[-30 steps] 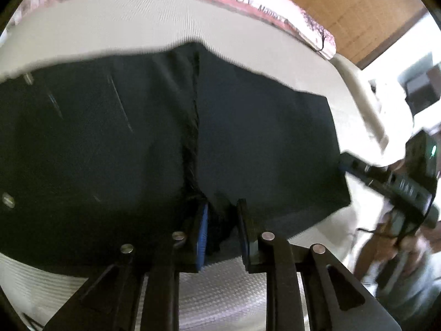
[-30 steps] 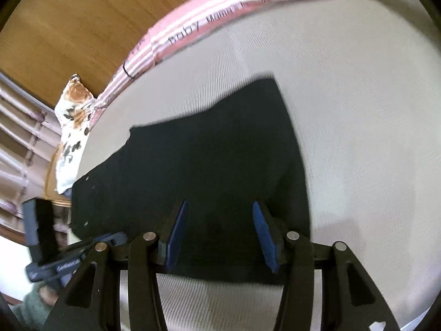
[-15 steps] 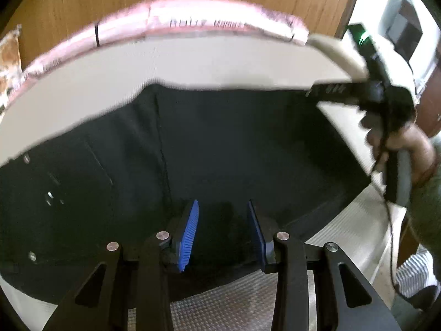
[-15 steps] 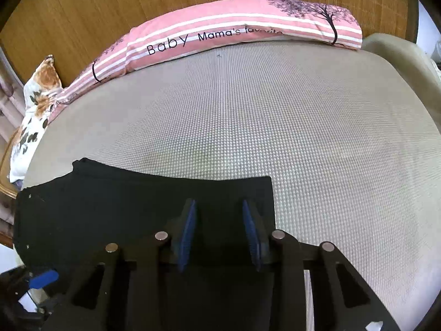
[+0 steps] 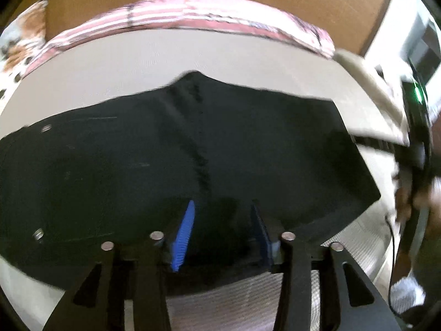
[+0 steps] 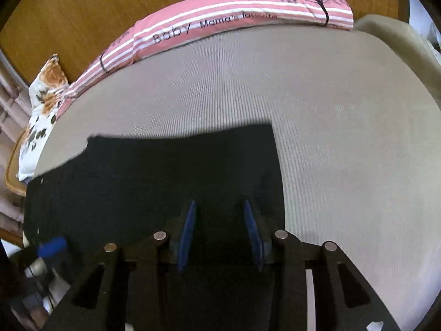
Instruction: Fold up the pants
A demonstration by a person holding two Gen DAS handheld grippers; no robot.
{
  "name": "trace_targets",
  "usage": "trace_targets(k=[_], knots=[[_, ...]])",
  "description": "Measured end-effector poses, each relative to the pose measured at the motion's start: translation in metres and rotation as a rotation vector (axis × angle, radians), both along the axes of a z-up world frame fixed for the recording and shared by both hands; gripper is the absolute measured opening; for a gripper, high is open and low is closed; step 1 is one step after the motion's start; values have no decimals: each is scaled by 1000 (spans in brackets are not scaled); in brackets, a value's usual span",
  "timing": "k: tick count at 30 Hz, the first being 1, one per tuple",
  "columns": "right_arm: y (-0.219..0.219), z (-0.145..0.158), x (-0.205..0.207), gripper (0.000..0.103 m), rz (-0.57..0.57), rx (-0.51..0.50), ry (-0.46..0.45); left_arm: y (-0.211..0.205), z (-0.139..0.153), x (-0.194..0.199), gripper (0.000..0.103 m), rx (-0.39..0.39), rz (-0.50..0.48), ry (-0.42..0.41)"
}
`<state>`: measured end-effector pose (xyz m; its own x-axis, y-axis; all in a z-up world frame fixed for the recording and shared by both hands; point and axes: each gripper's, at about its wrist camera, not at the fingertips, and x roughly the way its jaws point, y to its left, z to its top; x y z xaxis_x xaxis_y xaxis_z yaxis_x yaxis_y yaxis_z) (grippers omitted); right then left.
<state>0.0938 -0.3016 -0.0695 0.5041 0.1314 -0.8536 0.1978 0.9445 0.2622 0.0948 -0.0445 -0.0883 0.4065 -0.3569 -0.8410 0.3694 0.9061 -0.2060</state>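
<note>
The black pants (image 5: 220,151) lie flat on the pale bed (image 6: 344,138), already folded once, I think; next they need another fold, so each hand must pick up an edge. The left gripper (image 5: 222,231) tips down over the near edge, its jaws just opening, holding nothing; the right gripper (image 6: 219,234) tips down too, jaws apart, just opening a little, not squeezing the cloth.

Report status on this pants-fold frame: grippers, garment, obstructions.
Left gripper open, jaws just widened, nothing pinched. Right gripper open over cloth. Black pants flat on the mattress. Nothing in the way.
</note>
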Motion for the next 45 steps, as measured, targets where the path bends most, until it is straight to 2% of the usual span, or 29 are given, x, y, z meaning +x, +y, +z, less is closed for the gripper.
trace_targets(k=[2,8,12,16,21,26,31,39,45], knots=[[6,0,-15,39,10,3,-1,16,6,-1,55,-19,50,-8],[32,2,-36,43,35,53,18,86,20,-7,59,-78,247,-32],[67,1,-37,44,102,75,27,144,22,-21,60,-121,394,-34],[102,1,-30,45,177,99,34,205,15,-35,60,-231,571,7],[157,1,-19,44,295,137,45,250,4,-45,60,-318,711,43],[196,4,-11,44,399,194,62,262,-14,-43,60,-405,731,124],[197,10,-11,46,392,241,55,259,-37,-41,60,-515,731,196],[184,11,-14,46,336,269,55,269,-53,-34,60,-677,733,202],[187,8,-15,46,349,260,64,281,-63,-26,60,-795,757,175]])
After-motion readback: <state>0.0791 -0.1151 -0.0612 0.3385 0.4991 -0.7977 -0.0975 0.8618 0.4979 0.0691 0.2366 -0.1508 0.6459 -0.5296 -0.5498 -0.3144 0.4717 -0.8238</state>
